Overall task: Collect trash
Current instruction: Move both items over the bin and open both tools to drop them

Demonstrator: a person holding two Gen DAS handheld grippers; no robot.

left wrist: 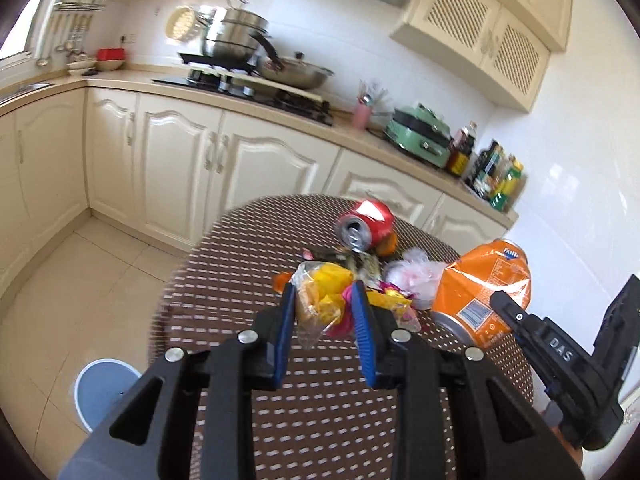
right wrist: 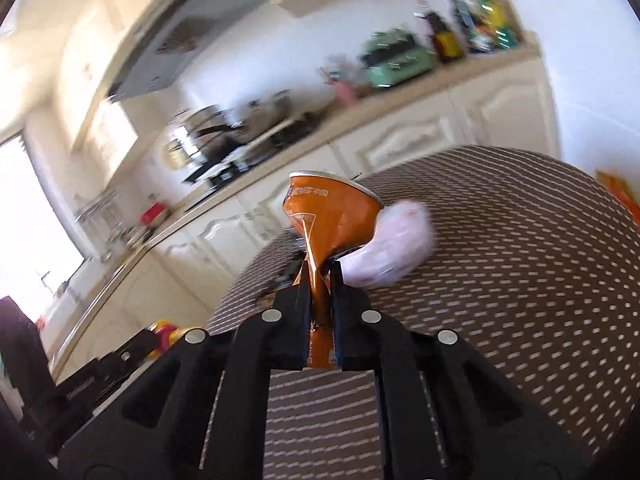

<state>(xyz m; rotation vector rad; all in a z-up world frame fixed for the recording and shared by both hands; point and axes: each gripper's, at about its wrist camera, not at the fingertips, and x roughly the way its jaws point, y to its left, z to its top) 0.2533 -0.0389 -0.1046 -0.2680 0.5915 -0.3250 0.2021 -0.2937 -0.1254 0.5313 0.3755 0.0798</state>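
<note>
A round brown woven table [left wrist: 320,408] holds a pile of trash. My left gripper [left wrist: 324,292] is shut on a crinkly yellow plastic wrapper [left wrist: 320,300] at the pile's near side. Behind it lie a red soda can [left wrist: 366,224] on its side and a crumpled pink-white bag [left wrist: 416,276]. My right gripper [right wrist: 320,276] is shut on a crushed orange Fanta can [right wrist: 326,216], squeezed flat between the fingers; the can [left wrist: 484,284] and this gripper also show at the right of the left wrist view. The pink-white bag [right wrist: 392,248] lies just behind the can.
A light blue bin [left wrist: 102,390] stands on the tiled floor left of the table. Cream kitchen cabinets [left wrist: 200,160] and a counter with a stove, pots, a green appliance [left wrist: 420,138] and bottles run behind. An orange packet [right wrist: 620,196] shows at the table's far right edge.
</note>
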